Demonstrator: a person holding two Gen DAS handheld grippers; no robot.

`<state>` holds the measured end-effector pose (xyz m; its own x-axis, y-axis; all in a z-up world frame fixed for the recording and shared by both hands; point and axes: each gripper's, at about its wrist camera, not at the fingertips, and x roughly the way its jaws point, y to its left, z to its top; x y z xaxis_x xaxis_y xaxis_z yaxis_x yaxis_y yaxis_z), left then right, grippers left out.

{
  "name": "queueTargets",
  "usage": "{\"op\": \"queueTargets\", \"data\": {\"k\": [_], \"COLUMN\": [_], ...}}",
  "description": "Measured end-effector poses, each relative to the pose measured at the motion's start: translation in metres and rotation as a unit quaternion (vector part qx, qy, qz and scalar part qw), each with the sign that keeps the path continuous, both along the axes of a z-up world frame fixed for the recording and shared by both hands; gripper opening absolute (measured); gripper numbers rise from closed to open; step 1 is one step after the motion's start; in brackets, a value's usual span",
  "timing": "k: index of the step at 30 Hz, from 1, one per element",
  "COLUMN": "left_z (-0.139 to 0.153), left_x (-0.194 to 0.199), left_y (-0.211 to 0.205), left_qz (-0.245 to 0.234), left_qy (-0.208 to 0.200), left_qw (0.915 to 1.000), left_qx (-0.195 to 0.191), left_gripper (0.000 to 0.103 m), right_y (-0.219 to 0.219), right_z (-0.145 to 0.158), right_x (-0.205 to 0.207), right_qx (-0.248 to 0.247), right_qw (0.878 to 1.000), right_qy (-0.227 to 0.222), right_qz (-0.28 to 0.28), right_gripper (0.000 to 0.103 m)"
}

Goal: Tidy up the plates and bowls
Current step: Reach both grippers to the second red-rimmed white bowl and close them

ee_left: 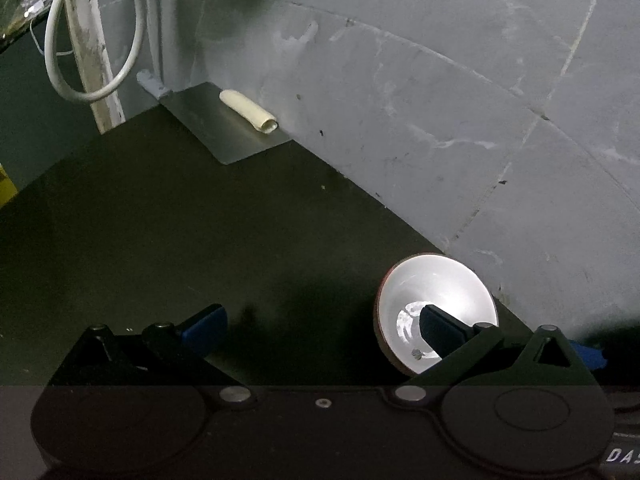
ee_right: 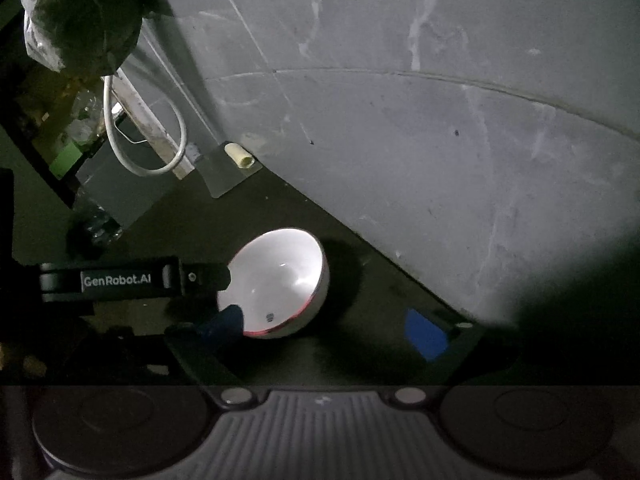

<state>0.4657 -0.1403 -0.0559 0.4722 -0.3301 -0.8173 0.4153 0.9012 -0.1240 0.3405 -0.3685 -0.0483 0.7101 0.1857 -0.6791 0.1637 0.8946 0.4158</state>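
Note:
A white bowl (ee_left: 440,288) with a reddish-brown rim stands on the dark counter (ee_left: 160,240), close to the grey wall. My left gripper (ee_left: 320,326) is open wide. Its right fingertip (ee_left: 436,326) lies over the bowl's inside, and its left one is far off over bare counter. In the right wrist view the same bowl (ee_right: 280,276) sits between the spread fingers of my right gripper (ee_right: 324,330), nearer the left pad (ee_right: 226,322). That gripper is open and neither pad presses on the bowl. The left gripper's black finger (ee_right: 204,276) comes in from the left to the bowl's rim.
A cream tube piece (ee_left: 248,111) lies on a small metal sheet (ee_left: 224,136) in the counter's far corner. A white cable loop (ee_left: 92,40) hangs beside it. A plastic bag (ee_right: 80,12), a green box (ee_right: 66,158) and a clear bottle (ee_right: 96,224) crowd the left side.

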Motion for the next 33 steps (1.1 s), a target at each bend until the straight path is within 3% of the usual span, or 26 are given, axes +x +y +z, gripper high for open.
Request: {"op": "queueTargets", "data": {"k": [5,8,11,14,18,21,26,33], "left_z": [-0.001,-0.001,0.000,-0.001,-0.001,-0.005,-0.005,0.012], "left_x": [-0.001,-0.002,-0.003,-0.003,-0.006,-0.006,-0.012,-0.029], "left_y": [-0.006,-0.011,-0.014,-0.018,-0.020,-0.021,-0.020,-0.007], "left_qz": [-0.007,-0.014,-0.021,-0.029,-0.036,-0.036,-0.028,-0.021], "left_qy": [0.003,0.004,0.006,0.014,0.018,0.023,0.017,0.006], "left_qw": [1.0000,0.9999,0.9997,0.9993,0.9986,0.9980,0.9983,0.9980], "left_qx": [-0.005,-0.007,-0.010,-0.018,-0.036,-0.047,-0.047,-0.060], "left_gripper": [0.094,0.085,0.075,0.061,0.042,0.027,0.022,0.021], "right_y": [0.003,0.004,0.006,0.007,0.007,0.009,0.010,0.015], "right_z": [-0.003,-0.003,-0.004,-0.005,-0.005,-0.007,-0.006,0.010], "right_x": [0.006,0.011,0.015,0.017,0.020,0.024,0.022,0.001], "right_qx": [-0.009,-0.012,-0.012,-0.008,0.004,0.005,0.002,0.005], "right_qw": [1.000,1.000,1.000,1.000,1.000,1.000,1.000,0.999], "right_qy": [-0.001,0.000,0.001,0.000,-0.005,0.000,0.003,-0.015], "right_qz": [0.008,0.011,0.019,0.025,0.027,0.031,0.029,0.042], "right_gripper": [0.077,0.064,0.058,0.048,0.043,0.031,0.023,0.023]}}
